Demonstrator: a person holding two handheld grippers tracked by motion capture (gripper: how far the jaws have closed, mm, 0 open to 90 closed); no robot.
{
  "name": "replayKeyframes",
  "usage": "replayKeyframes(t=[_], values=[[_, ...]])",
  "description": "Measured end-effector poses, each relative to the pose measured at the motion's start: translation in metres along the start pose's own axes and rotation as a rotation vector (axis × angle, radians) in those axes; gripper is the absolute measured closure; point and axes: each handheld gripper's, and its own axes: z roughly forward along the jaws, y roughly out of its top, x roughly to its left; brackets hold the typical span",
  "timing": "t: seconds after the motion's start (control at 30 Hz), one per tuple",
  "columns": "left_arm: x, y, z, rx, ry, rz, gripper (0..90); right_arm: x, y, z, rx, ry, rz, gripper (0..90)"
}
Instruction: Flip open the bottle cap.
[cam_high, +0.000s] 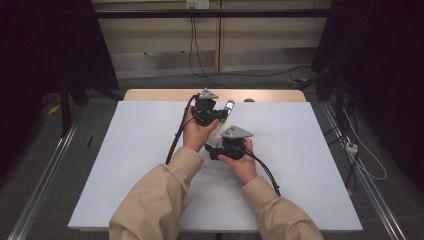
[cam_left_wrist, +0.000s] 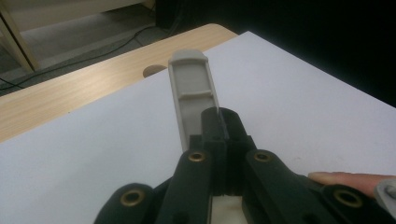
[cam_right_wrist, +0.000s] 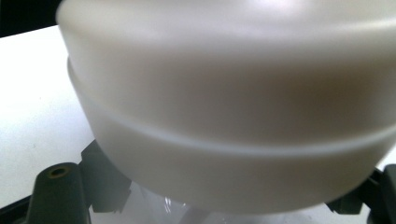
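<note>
left gripper (cam_left_wrist: 219, 135): jaws pinched on grey strip (cam_left_wrist: 191, 93), long axis pointing away toward the table's (cam_high: 150, 95) far edge
right gripper (cam_high: 220, 149): holds white round container (cam_right_wrist: 233, 116)
room: bare white sheet (cam_high: 310, 150) all round

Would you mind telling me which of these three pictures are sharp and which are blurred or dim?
High view: evenly lit white table, dark surroundings. Left gripper view: the grey piece is fairly sharp, the near tongs soft. Right gripper view: a whitish rounded object sits too close and is out of focus.

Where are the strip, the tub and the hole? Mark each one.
strip (cam_left_wrist: 191, 93): left gripper view, on its flat grey face above the jaws.
tub (cam_right_wrist: 233, 116): right gripper view, on its white side wall.
hole (cam_left_wrist: 153, 71): left gripper view, on the round notch in the wooden edge.
</note>
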Motion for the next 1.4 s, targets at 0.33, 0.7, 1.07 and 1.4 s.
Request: replayKeyframes(t=[0.33, 0.7, 1.07, 1.4], values=[[0.002, -0.001, 0.002, 0.003, -0.011, 0.000, 90.0, -0.001, 0.000, 0.000, 0.000, 0.001, 0.001, 18.9], [0.001, -0.002, 0.001, -0.005, -0.012, 0.004, 90.0, 0.000, 0.000, 0.000, 0.000, -0.001, -0.002, 18.6], [-0.001, 0.000, -0.004, -0.033, -0.040, 0.007, 77.7, -0.002, 0.000, -0.001, -0.002, 0.014, 0.017, 15.9], [-0.008, 0.002, -0.010, -0.036, -0.076, -0.008, 58.4, -0.006, 0.003, -0.008, -0.002, 0.040, 0.075, 5.5]])
